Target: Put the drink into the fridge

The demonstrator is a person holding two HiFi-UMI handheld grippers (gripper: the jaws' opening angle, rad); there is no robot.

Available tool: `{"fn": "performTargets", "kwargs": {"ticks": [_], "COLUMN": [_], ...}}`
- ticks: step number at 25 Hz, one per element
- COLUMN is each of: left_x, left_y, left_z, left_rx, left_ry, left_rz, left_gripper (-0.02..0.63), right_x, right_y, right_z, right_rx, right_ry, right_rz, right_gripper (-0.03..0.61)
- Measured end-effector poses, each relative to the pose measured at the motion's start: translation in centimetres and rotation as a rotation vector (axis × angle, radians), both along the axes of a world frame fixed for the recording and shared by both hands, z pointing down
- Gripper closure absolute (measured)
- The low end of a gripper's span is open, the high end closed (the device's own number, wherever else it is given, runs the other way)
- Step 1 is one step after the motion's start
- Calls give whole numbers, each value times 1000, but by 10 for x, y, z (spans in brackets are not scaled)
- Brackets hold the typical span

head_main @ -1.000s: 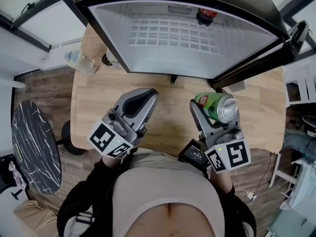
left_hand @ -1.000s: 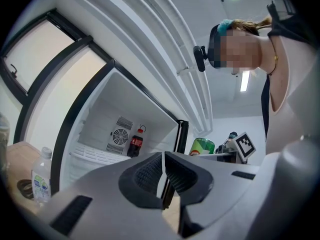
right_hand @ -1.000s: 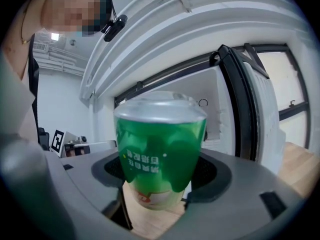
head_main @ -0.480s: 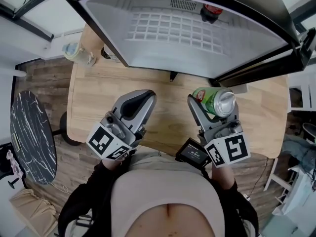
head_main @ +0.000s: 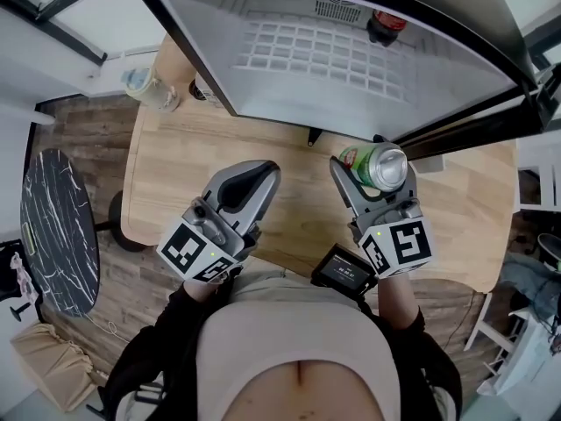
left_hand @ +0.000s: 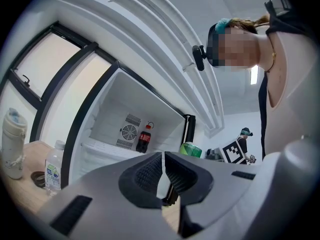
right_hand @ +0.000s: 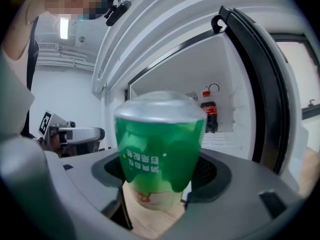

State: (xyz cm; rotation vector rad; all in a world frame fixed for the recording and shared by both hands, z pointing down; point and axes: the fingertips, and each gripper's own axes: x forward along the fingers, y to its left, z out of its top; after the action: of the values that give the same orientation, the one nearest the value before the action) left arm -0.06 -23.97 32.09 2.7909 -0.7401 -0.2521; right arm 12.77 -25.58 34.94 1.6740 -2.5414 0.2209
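One green can (head_main: 374, 165) sits clamped between the right gripper's (head_main: 366, 172) jaws, above the tabletop (head_main: 289, 191), before the open fridge (head_main: 263, 86) holding one cola bottle (head_main: 386, 24). The left gripper's (head_main: 248, 175) jaws are nearly together, empty.

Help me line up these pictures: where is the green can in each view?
Head view: green can right of centre, in the right gripper.
Left gripper view: only its top, just right of centre.
Right gripper view: dead centre, between the jaws.
Shared landmark: cola bottle at the fridge's back.
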Motion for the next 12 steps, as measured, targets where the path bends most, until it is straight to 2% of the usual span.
{"fn": "performTargets", "kwargs": {"ticks": [12], "left_x": [-12], "left_y": [6], "left_z": [-2], "left_rx": [3], "left_ry": [-5], "left_rz": [-35], "left_gripper": [591], "right_x": [-11], "right_y": [-17], "right_z": [35], "right_rx": [-28], "right_ry": [71], "right_rz": [-37], "right_gripper": [224]}}
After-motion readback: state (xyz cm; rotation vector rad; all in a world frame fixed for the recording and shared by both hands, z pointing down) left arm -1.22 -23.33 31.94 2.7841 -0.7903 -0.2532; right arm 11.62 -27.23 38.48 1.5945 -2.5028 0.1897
